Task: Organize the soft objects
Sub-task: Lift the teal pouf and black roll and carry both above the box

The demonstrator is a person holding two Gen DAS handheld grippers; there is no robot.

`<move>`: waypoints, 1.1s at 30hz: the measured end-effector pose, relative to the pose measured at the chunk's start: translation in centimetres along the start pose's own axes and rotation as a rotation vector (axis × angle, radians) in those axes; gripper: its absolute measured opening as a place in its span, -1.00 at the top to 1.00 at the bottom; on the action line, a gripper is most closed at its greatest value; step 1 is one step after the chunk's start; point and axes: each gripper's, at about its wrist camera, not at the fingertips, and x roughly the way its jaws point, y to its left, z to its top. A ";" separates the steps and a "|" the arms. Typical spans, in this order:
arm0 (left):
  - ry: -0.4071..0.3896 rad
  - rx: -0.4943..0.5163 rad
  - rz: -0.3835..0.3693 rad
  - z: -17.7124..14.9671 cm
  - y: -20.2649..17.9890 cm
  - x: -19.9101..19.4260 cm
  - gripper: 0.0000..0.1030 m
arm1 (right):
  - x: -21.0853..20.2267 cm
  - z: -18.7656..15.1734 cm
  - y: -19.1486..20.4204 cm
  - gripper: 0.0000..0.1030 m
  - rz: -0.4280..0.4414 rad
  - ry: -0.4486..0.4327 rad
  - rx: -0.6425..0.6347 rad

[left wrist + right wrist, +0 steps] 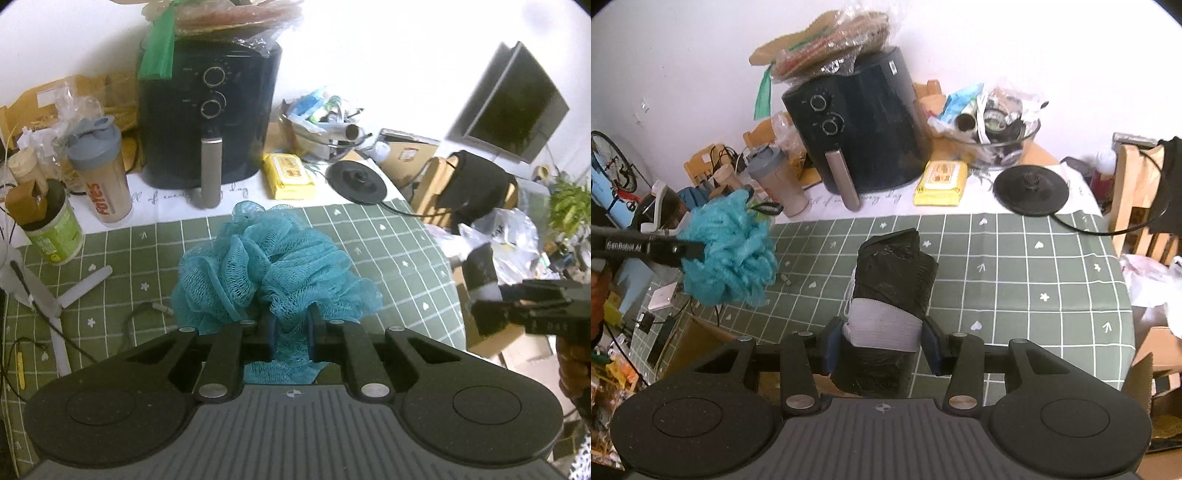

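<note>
Left gripper: nearest the left camera, its blue pads pinched tight on a fold of netting, so it is clamped on the sponge.
Bath sponge: teal mesh puff, bunched and springy, carried by a tuft at its near edge; in the right view it hangs clear of the cloth at the far left, lifted so it can be moved without dragging.
Right gripper: jaws set wider, closed on the near end of the bundle, pressing against its grey band.
Black bundle: soft roll wrapped in black plastic with a pale grey elastic band round its near part; it points away from the camera over the middle of the green cloth. Whether its far end rests on the cloth or is raised, I cannot tell.
Tablecloth: green with a white grid, bare in the middle, likely the working space for sorting.
Far clutter: black air fryer, yellow wipes pack, round kettle base, shaker bottle and a glass bowl of odds and ends line the far edge, well apart from both soft things.
Stage: each hand has one soft item in its grip; setting them down together seems the step to come.
Risk: loose mesh may slip from so small a pinch.
</note>
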 end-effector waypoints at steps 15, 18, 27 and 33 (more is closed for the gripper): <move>-0.063 -0.004 -0.085 -4.9 -0.3 -5.5 0.72 | -2.1 -2.5 4.9 0.07 0.002 -0.017 0.033; -0.058 0.009 -0.096 -5.7 -0.5 -5.9 0.72 | -2.2 -3.0 5.7 0.07 0.005 -0.011 0.037; -0.044 0.027 -0.092 -7.3 -1.4 -6.7 0.72 | -2.8 -4.5 7.8 0.07 0.004 -0.006 0.037; -0.034 0.029 -0.104 -7.9 -2.0 -7.5 0.72 | -3.8 -4.9 8.6 0.07 0.005 -0.021 0.041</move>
